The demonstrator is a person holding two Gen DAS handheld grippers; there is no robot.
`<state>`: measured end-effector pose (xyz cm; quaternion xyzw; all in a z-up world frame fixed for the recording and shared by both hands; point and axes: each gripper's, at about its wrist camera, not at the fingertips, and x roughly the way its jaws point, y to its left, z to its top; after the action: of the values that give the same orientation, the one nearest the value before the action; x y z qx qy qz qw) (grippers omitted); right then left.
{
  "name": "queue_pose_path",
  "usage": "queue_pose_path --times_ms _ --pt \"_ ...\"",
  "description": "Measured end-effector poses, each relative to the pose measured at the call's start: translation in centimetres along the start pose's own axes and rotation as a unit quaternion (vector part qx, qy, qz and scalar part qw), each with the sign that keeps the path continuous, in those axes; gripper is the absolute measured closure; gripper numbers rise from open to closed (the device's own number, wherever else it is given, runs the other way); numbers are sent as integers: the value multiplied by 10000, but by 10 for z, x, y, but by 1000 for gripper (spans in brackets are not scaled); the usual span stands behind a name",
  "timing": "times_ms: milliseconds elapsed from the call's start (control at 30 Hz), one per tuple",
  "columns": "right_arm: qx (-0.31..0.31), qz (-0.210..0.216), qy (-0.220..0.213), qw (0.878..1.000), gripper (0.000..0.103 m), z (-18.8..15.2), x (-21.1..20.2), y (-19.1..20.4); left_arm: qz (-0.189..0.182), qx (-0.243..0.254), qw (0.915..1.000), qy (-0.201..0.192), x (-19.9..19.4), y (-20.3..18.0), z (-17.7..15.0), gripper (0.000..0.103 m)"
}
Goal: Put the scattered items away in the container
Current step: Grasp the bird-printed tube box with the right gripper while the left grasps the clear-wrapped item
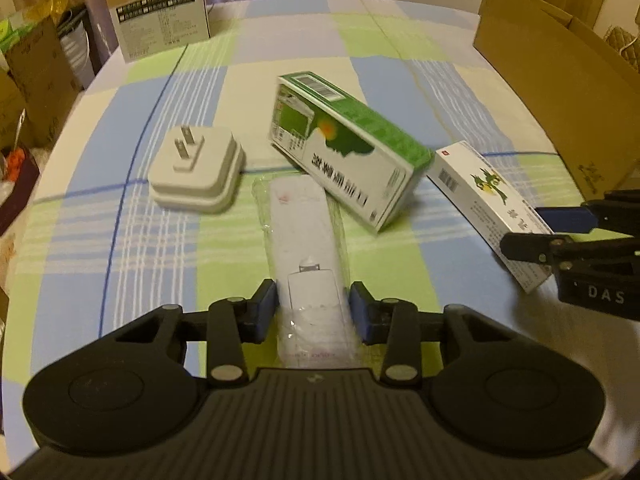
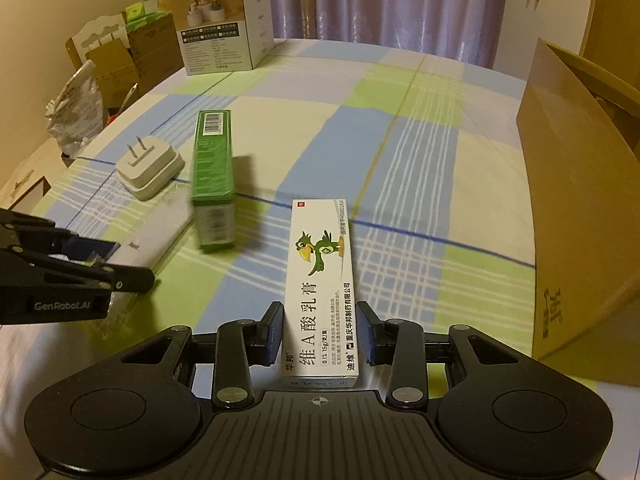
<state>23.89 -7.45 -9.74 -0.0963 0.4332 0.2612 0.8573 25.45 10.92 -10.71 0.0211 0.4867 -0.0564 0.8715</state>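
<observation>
— Checked cloth in green, blue and cream covers the counter [image 2: 400, 140], with curtains behind. What's loose on it?

— Four things: a white plug adapter [image 1: 198, 172] lying prongs-up, a green carton [image 1: 348, 148], a white remote in a clear bag [image 1: 308, 248], and a white ointment box [image 2: 320, 292] with a parrot on it. None is in the cardboard container [image 2: 576, 208] yet, which stands open at the right edge, well apart from them.

— And the left gripper [image 1: 313, 312]?

— Its fingers straddle the near end of the bagged remote, one blue pad on each long side. They look close against the wrap, but I cannot tell whether they have actually closed on it.

— The right gripper [image 2: 320, 334]?

— Lined up along the ointment box, jaws apart, with a visible gap on the right side. Gripping across the narrow width makes sense; the long faces give flat, parallel surfaces.

— Why both at once?

— My guess: each takes its nearest item. The green carton rests touching the remote's far end, so lifting the remote may nudge it.
</observation>
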Motion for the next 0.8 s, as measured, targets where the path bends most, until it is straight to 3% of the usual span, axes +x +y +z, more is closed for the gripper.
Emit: queue_pose_path --times_ms 200,300,433,800 --pt "40 8 49 10000 62 -19 -19 -2 -104 14 9998 139 -18 -21 -26 68" --pt "83 -12 99 9999 62 -28 -25 -2 -59 -73 9999 107 -20 -28 -34 61" --pt "77 -34 103 9999 62 -33 -29 -3 36 11 10000 83 -18 -33 -34 55" --pt "-42 -105 182 9998 62 -35 -15 -4 67 121 9999 36 -11 -30 -25 55"
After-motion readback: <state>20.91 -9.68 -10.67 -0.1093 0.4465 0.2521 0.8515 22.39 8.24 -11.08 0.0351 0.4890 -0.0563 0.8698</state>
